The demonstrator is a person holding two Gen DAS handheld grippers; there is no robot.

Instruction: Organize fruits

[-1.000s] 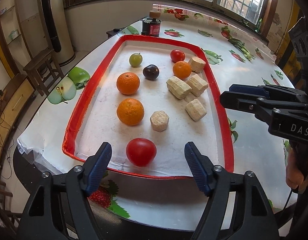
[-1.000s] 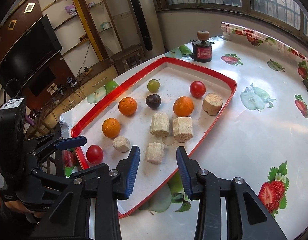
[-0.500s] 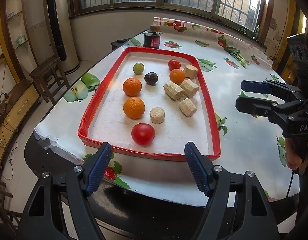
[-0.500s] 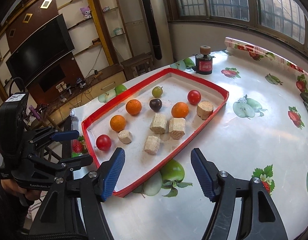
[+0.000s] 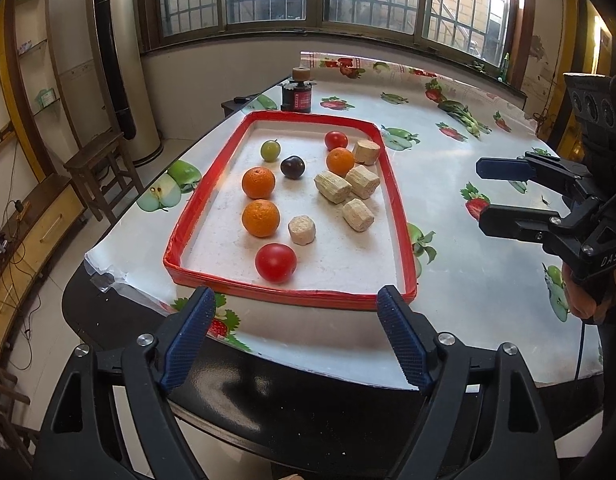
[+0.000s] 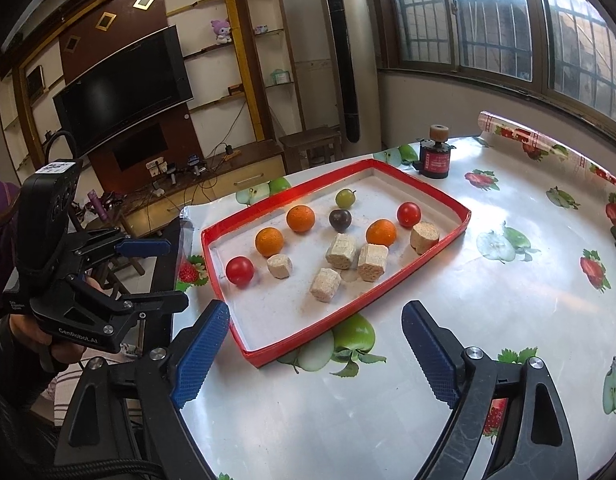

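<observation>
We hold our left gripper and right gripper spread wide, empty, above bare tabletop outside the red-rimmed tray.

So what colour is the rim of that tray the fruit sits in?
Bright red, around a white floor. The tray rim shows best in the left wrist view.
</observation>
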